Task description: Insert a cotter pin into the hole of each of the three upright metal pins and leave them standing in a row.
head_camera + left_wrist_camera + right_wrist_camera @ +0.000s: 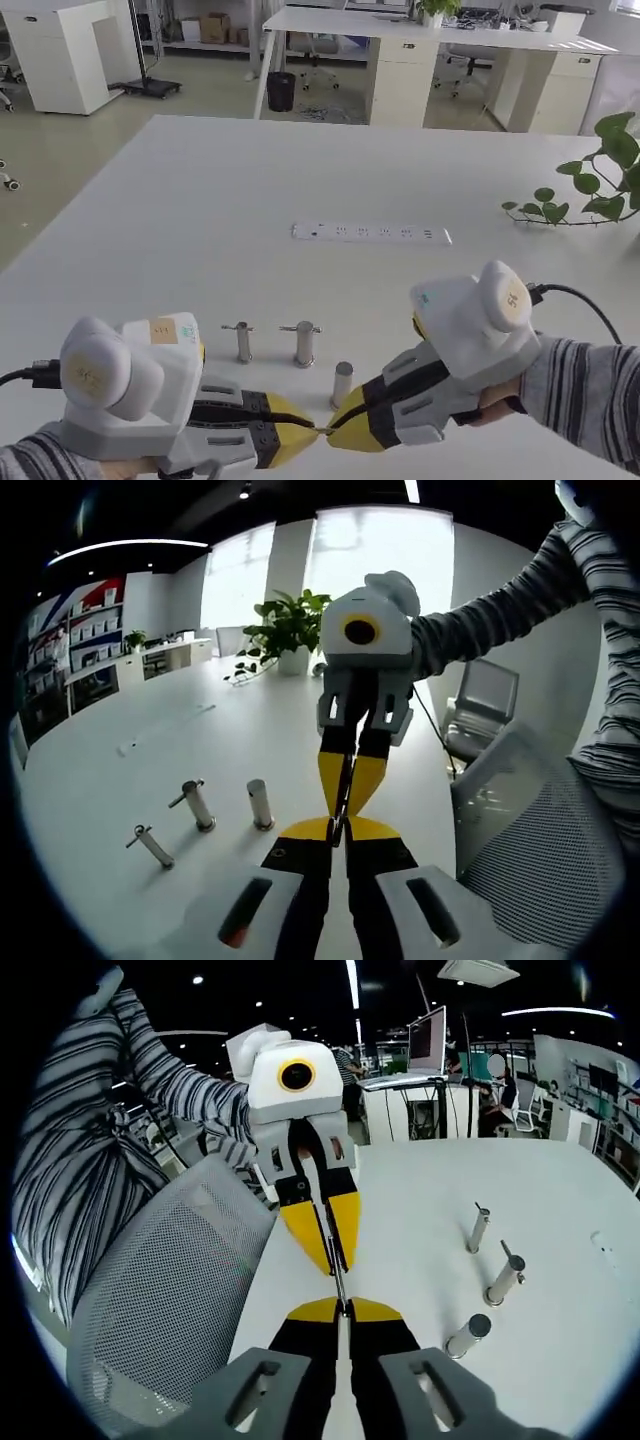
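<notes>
A thin cotter pin (pixel 322 431) hangs in the air just above the near edge of the counter (pixel 300 180); the left gripper (pixel 308 433) pinches one end and the right gripper (pixel 338 425) the other; both pairs of yellow fingers are pressed together on it, tip facing tip. Just beyond it the plain-topped metal pin (pixel 342 383) stands upright on the counter. To its left stand the middle metal pin (pixel 304 343) and the end metal pin (pixel 243 341), each with a small crosspiece through its top; the three form a loose row, the plain-topped one nearest the person.

The head view takes in the row from above, with a white power strip (pixel 372 233) lying further out on the counter and a trailing plant (pixel 590 190) at the right edge. The left gripper view meets the right gripper head-on, a striped sleeve (pixel 500 620) behind it, and puts the three pins to its left. The right gripper view puts them to its right, the crosspieces slanting clearly, with a grey mesh chair back (pixel 160 1300) beside the counter's edge.
</notes>
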`<act>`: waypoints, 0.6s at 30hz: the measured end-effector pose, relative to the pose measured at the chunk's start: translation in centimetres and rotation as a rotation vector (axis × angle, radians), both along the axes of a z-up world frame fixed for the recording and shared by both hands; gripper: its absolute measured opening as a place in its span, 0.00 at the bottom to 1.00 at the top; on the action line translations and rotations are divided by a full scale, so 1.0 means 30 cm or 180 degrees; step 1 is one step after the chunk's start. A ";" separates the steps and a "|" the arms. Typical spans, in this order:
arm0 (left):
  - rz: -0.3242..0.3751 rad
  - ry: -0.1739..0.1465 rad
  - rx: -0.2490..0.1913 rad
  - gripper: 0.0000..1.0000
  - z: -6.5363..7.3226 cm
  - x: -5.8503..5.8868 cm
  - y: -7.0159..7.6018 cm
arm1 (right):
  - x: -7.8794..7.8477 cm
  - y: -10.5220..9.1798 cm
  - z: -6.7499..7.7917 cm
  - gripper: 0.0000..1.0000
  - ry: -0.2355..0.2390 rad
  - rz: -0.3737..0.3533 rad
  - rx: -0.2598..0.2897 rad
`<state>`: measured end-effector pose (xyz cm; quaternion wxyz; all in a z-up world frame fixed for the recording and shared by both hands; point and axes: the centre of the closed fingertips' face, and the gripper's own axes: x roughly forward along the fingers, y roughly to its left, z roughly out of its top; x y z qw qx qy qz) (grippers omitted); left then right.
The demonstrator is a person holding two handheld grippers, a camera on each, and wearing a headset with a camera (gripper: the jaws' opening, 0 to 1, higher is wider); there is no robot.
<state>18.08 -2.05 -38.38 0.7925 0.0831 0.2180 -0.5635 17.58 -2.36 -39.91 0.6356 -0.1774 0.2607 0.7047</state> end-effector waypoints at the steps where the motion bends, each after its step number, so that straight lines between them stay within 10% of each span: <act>1: 0.0016 -0.0015 0.0008 0.01 -0.002 0.003 0.001 | 0.002 0.000 -0.002 0.00 -0.0043 0.0017 -0.0010; 18: 0.0707 -0.0287 0.0119 0.22 -0.046 0.103 0.017 | 0.107 -0.122 -0.041 0.00 -0.0344 -0.0199 -0.0301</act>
